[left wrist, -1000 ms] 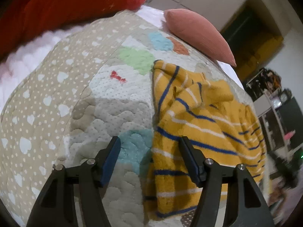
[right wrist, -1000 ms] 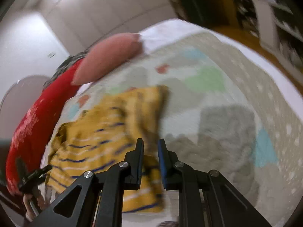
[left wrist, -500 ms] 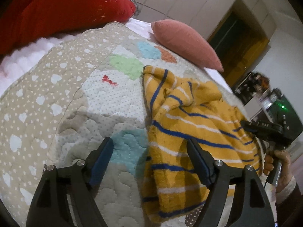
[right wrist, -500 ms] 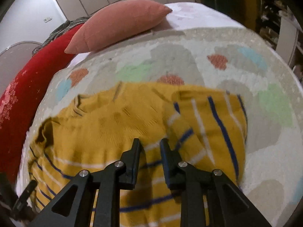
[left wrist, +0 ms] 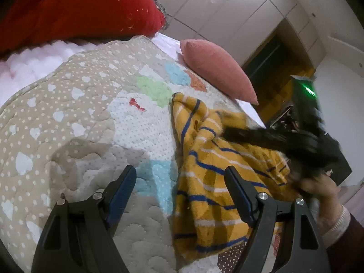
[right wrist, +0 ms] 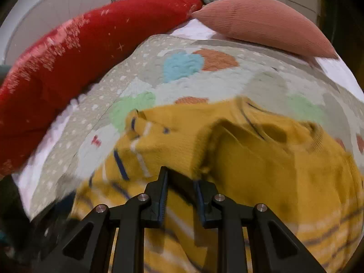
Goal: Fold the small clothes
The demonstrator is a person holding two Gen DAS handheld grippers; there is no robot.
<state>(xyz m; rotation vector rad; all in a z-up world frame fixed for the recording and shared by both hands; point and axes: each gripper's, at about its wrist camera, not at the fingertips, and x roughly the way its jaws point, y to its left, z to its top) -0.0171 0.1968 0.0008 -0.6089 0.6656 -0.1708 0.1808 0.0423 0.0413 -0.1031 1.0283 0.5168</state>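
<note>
A small yellow sweater with blue and white stripes (left wrist: pixel 216 170) lies crumpled on a patchwork quilt (left wrist: pixel 91 118). My left gripper (left wrist: pixel 180 175) is open wide, just above the quilt at the sweater's left edge, holding nothing. My right gripper (right wrist: pixel 180 177) hovers low over the sweater (right wrist: pixel 261 163), its jaws a small gap apart with nothing between them. In the left wrist view the right gripper (left wrist: pixel 284 141) shows as a dark blur over the sweater's far side, held by a hand (left wrist: pixel 323 191).
A pink cushion (left wrist: pixel 216 68) lies at the quilt's far end. A red blanket (left wrist: pixel 79 11) is piled along the left side, over white fluffy bedding (left wrist: pixel 27 61). A dark doorway and furniture (left wrist: pixel 295 91) stand beyond the bed.
My right gripper has swung across over the sweater toward its middle and opened slightly. My left gripper has opened wider and tilted up a little.
</note>
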